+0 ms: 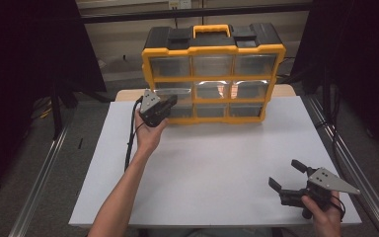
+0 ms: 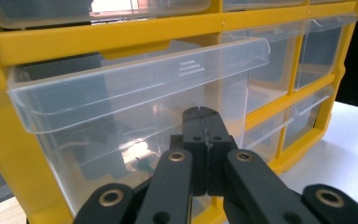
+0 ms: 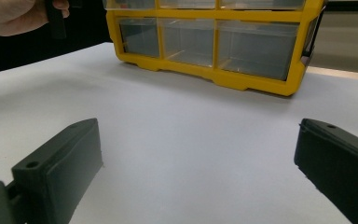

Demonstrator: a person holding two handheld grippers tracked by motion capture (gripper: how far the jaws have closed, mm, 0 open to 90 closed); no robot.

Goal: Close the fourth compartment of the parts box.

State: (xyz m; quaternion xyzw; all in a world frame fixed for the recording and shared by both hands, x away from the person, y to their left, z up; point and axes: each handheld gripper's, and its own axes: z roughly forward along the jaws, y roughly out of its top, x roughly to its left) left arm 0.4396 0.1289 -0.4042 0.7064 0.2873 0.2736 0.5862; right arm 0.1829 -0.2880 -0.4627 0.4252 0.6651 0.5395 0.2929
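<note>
Yellow-framed organizer (image 1: pixel 212 74) stands at twelve o'clock on the white table (image 1: pixel 217 163). Your left gripper (image 2: pixel 200 114), jaws pressed together with nothing between them, sits at its clear middle-left drawer (image 2: pixel 135 84). Your right gripper (image 1: pixel 286 177) rests at five o'clock, jaws wide and empty.

Closed tool (image 2: pixel 206 112) against clear drawer (image 2: pixel 135 88) of yellow organizer (image 2: pixel 9 140)

Dim surroundings, glare on clear drawers (image 1: pixel 212 89)

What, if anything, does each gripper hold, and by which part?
Nothing is held. The left gripper is shut with nothing between its jaws, just below a drawer's clear lip. The right gripper is open over the table.
</note>
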